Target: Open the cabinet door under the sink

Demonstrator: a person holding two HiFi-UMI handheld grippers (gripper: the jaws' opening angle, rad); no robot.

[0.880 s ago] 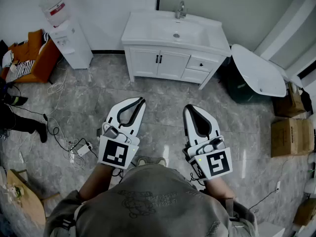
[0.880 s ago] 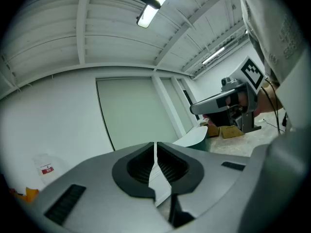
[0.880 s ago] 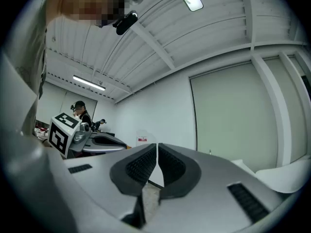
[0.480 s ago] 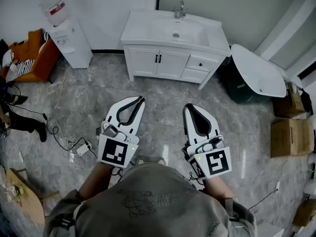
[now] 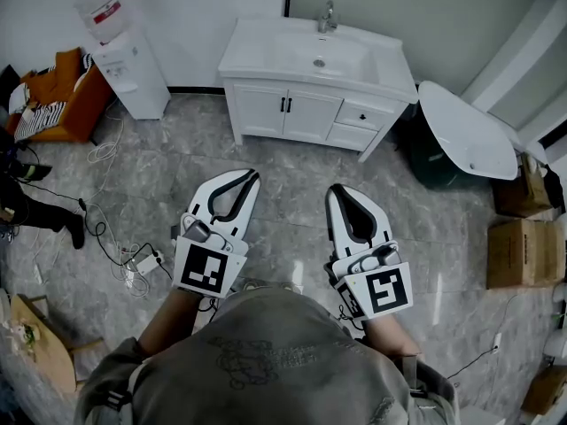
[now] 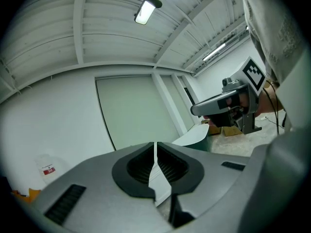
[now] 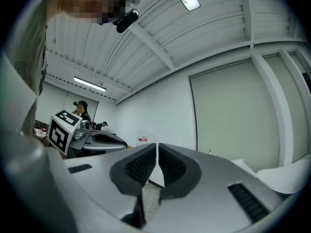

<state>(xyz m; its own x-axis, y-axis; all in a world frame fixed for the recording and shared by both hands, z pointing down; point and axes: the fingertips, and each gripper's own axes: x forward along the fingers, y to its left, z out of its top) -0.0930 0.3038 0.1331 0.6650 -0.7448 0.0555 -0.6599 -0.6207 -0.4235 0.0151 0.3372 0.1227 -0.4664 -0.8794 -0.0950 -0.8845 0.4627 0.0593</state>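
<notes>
A white vanity cabinet stands against the far wall with a sink and a tap on top. Under the basin are two closed doors with black handles at their meeting edge, and two drawers to their right. My left gripper and right gripper are held side by side over the grey floor, well short of the cabinet and pointing toward it. Both are shut with nothing between the jaws. The left gripper view shows its tips closed together, and so does the right gripper view.
A water dispenser stands left of the cabinet and an orange seat further left. Cables and a power strip lie on the floor at left. A white oval panel leans at the cabinet's right, with cardboard boxes beyond.
The head view has shifted slightly. Both grippers stay shut and keep their place in front of the person.
</notes>
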